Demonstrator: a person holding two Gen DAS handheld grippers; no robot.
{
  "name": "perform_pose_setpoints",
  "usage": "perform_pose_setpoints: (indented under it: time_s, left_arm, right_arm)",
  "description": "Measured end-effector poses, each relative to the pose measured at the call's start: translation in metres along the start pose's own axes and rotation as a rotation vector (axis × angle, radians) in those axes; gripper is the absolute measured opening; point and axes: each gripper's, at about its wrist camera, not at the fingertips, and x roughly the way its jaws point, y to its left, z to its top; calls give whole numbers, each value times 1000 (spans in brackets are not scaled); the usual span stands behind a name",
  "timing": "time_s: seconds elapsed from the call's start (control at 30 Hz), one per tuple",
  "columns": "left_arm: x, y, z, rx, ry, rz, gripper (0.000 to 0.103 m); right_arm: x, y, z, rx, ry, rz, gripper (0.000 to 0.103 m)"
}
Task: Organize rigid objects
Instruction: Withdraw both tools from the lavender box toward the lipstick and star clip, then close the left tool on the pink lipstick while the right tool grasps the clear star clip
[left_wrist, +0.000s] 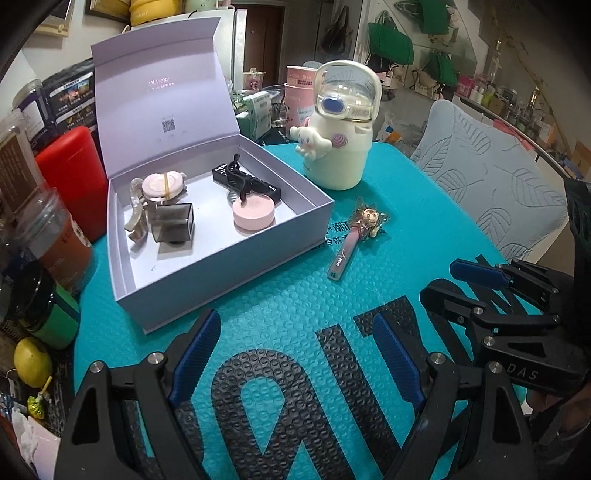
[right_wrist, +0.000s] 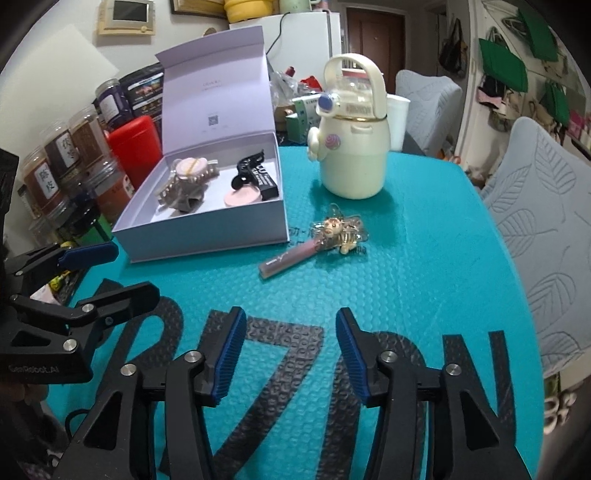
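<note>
Both grippers are hovering over the teal worktop, fingers spread and holding nothing.

The pink pen is lying on the worktop, near the open lavender box and in front of the cream bottle; the left gripper and right gripper are sitting well short of it.

Pink pen with doll charm flat on teal mat, just beside open lavender box of trinkets

"DAS" on right claw
</note>
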Motion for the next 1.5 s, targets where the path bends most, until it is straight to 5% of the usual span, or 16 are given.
perform_pose_setpoints:
  time_s: [0.63, 1.1, 1.2, 1.5]
  left_arm:
    - [59, -8, 28, 32, 51, 2, 85]
    - [79, -11, 37, 40, 81, -2, 85]
    - [81, -12, 37, 44, 84, -4, 85]
    - [89, -26, 40, 75, 89, -39, 84]
  right_arm:
    - [64, -38, 38, -11, 37, -4, 71]
    - [107, -52, 61, -34, 69, 40, 71]
    - [113, -54, 62, -33, 77, 43, 60]
    - [104, -64, 55, -13, 63, 65, 59]
